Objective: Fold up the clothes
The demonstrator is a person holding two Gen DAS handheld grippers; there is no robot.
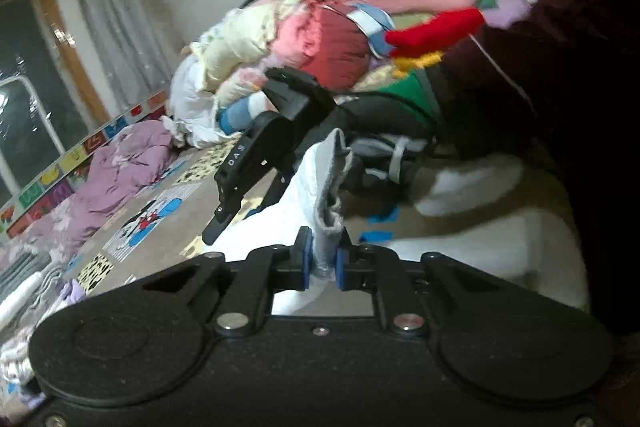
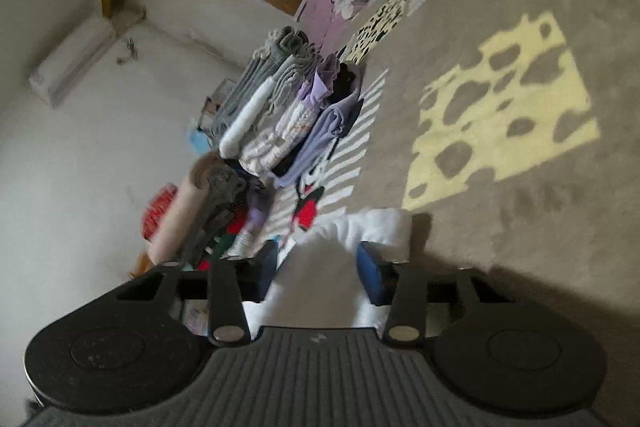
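White cloth, a soft garment [image 1: 320, 195], is hanging between the two grippers above the patterned mat [image 2: 520, 107]. The left gripper [image 1: 325, 259] is pinching a bunched edge of it, its blue pads nearly together. The right gripper [image 2: 320, 267] is standing wider, the garment filling the gap between its fingers; whether it is clamping is unclear. A pile of unfolded clothes [image 1: 312, 39] is lying beyond, and folded stacks [image 2: 288, 107] are sitting near the wall.
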